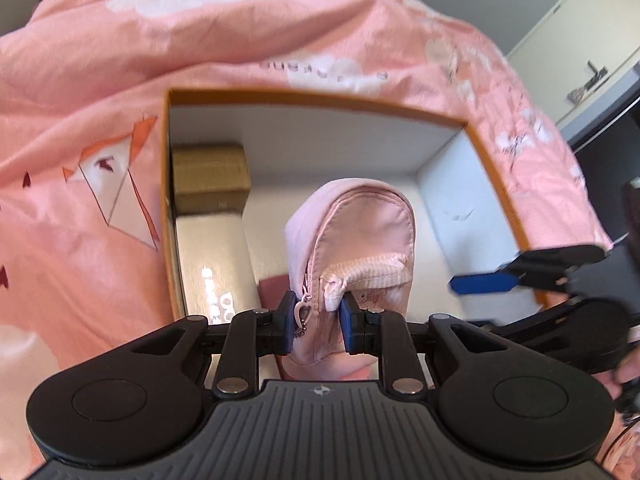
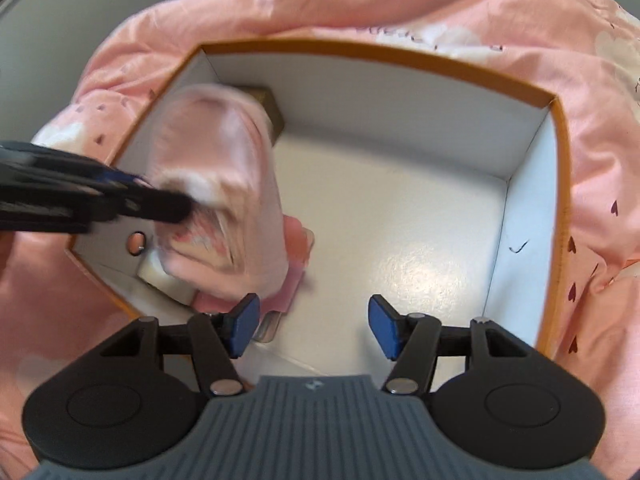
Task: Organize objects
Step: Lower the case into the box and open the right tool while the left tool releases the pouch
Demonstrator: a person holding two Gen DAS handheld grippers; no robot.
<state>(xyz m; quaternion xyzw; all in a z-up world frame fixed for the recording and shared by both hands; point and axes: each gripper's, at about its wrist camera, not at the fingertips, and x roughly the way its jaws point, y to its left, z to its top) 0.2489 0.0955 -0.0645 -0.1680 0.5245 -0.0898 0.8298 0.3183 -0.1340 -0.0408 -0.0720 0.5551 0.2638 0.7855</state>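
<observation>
Pouch [image 1: 352, 236], pink with zip, hangs pinched at its near end in left gripper [image 1: 318, 318], jaws nearly closed on the fabric, held over the orange-rimmed box [image 1: 320, 98] probably for lowering inside. Right gripper [image 2: 314, 328] is spread wide, nothing between pads, clear of the pouch. Brown carton [image 1: 210, 178] and white block [image 1: 216, 256] line the box's left wall, leaving floor space.
</observation>
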